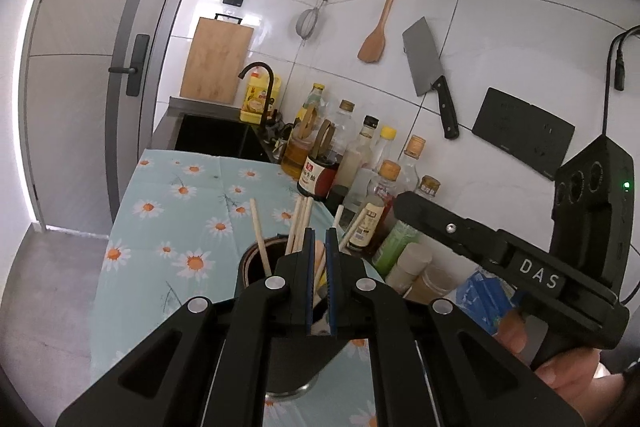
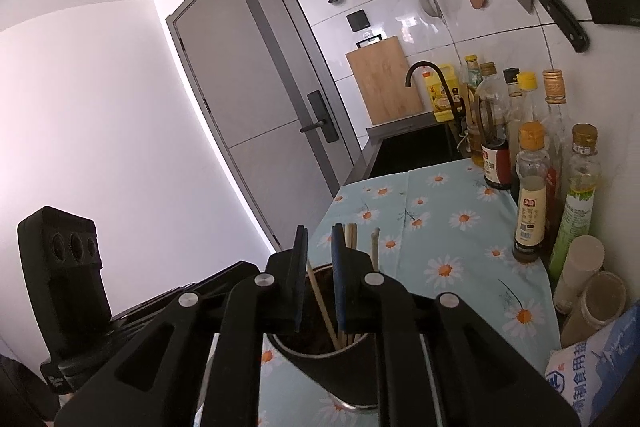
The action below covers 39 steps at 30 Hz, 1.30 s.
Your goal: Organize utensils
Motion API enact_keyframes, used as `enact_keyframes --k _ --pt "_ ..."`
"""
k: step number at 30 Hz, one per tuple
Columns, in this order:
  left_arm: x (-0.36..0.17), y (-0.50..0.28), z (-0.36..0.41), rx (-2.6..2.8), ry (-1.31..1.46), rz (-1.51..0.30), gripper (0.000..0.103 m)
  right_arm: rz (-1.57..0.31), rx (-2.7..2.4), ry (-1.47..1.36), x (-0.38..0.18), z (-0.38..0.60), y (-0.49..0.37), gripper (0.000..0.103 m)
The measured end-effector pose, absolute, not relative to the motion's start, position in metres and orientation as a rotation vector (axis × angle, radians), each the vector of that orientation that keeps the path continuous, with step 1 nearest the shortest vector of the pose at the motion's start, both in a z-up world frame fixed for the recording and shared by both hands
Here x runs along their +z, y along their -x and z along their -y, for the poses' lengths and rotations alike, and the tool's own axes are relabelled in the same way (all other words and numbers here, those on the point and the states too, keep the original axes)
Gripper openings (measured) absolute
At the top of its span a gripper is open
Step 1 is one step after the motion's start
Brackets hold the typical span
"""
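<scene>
Pale wooden chopsticks [image 2: 352, 239] stand upright in dark round metal holder [image 2: 320, 359] on daisy-print blue tablecloth [image 2: 448, 227], near its front edge. Right gripper [image 2: 320, 259] above holder rim, jaws slightly spread, one chopstick [image 2: 322, 301] loose between them. Left gripper [image 1: 319, 247] over same holder, jaws pressed near together, grip unclear. Sauce bottles [image 2: 532, 187] line tablecloth's wall-side edge.

The right gripper [image 1: 404, 205] carries the white lettering "DAS" on its black body, and the blue-and-white bag [image 2: 600, 367] at the counter's near end shows the large Chinese characters "食用", other labels remaining illegible.
</scene>
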<state>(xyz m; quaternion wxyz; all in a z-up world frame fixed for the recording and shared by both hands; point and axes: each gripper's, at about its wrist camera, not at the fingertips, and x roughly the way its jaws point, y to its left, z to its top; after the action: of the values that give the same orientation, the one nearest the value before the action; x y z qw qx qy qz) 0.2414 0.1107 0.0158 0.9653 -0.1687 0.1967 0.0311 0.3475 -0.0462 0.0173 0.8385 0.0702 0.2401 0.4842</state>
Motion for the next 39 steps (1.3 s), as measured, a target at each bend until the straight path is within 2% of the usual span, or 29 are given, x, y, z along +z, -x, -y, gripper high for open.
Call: enact_keyframes --k 3,4,5,7,12,13,15,19,22,26,29,39 --pt "0.019 -0.234 -0.105 0.079 0.336 -0.405 0.006 -0.512 1.027 -0.149 0.021 0.054 -0.342 0.016" --pt "0.020 -0.232 -0.104 0.083 0.336 -0.406 0.011 -0.511 1.031 -0.147 0.022 0.057 -0.339 0.021" --pt "0.021 -0.228 -0.102 0.092 0.339 -0.404 0.022 -0.507 1.035 -0.139 0.023 0.060 -0.336 0.022" --pt "0.023 -0.222 -0.099 0.108 0.338 -0.408 0.023 -0.494 1.028 -0.116 0.025 0.066 -0.330 0.023" --pt "0.025 -0.207 -0.084 0.132 0.314 -0.430 0.025 -0.499 1.020 -0.091 0.028 0.090 -0.317 0.034" --pt "0.026 -0.202 -0.081 0.138 0.306 -0.434 0.028 -0.496 1.017 -0.087 0.029 0.095 -0.314 0.041" --pt "0.027 -0.193 -0.076 0.155 0.294 -0.437 0.049 -0.490 1.000 -0.071 0.029 0.107 -0.307 0.046" --pt "0.032 -0.174 -0.067 0.154 0.279 -0.442 0.060 -0.491 0.970 -0.054 0.028 0.126 -0.295 0.060" --pt "0.036 -0.159 -0.058 0.147 0.248 -0.439 0.072 -0.493 0.948 -0.031 0.026 0.138 -0.286 0.082" --pt "0.040 -0.134 -0.041 0.142 0.199 -0.453 0.081 -0.491 0.918 0.029 0.024 0.150 -0.265 0.098" --pt "0.042 -0.120 -0.031 0.146 0.186 -0.472 0.097 -0.499 0.921 0.032 0.026 0.158 -0.252 0.098" --pt "0.032 -0.076 -0.011 0.140 0.189 -0.535 0.096 -0.500 0.902 0.085 0.024 0.184 -0.194 0.098"
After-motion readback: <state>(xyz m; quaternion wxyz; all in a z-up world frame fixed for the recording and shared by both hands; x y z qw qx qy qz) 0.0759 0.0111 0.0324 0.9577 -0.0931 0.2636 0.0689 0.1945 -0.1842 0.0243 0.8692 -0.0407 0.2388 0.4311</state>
